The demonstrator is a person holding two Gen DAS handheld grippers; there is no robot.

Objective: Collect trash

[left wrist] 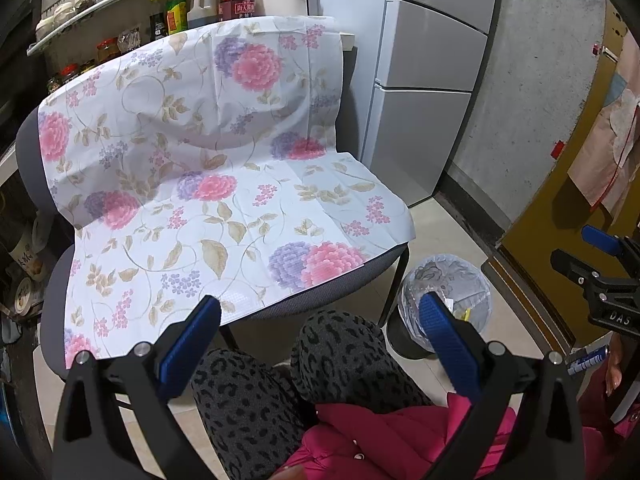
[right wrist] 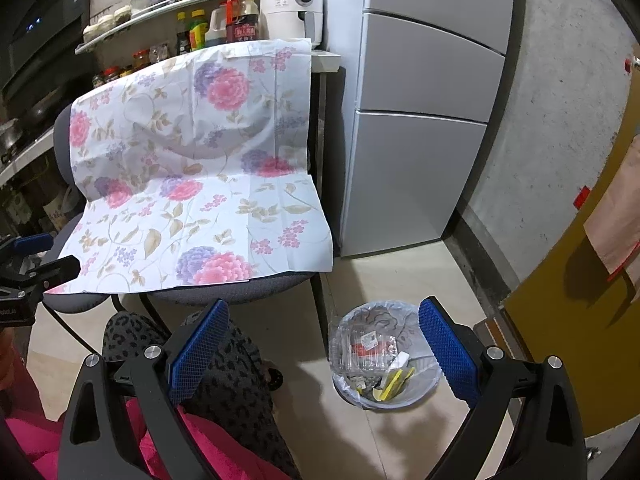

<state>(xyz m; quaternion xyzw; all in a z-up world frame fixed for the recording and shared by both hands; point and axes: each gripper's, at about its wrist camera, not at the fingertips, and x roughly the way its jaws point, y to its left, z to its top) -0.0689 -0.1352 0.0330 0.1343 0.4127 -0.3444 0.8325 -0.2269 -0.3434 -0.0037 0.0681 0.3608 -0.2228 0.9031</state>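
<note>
A small trash bin (right wrist: 384, 356) lined with a clear bag stands on the tile floor right of the chair; it holds a clear plastic tray, yellow scraps and other trash. It also shows in the left wrist view (left wrist: 448, 284), partly behind a fingertip. My left gripper (left wrist: 320, 320) is open and empty, above the person's knees in front of the chair. My right gripper (right wrist: 324, 324) is open and empty, above and just left of the bin. Each gripper shows at the edge of the other's view, the right one (left wrist: 600, 276) and the left one (right wrist: 32, 264).
A grey chair (right wrist: 224, 292) draped with a floral sheet (left wrist: 208, 168) stands ahead. A grey fridge (right wrist: 420, 120) is to its right, with shelves of bottles and jars (right wrist: 192, 28) and a white air fryer (right wrist: 292, 8) behind. A yellow door (right wrist: 580, 300) is at right. The person's legs (left wrist: 280, 380) are below.
</note>
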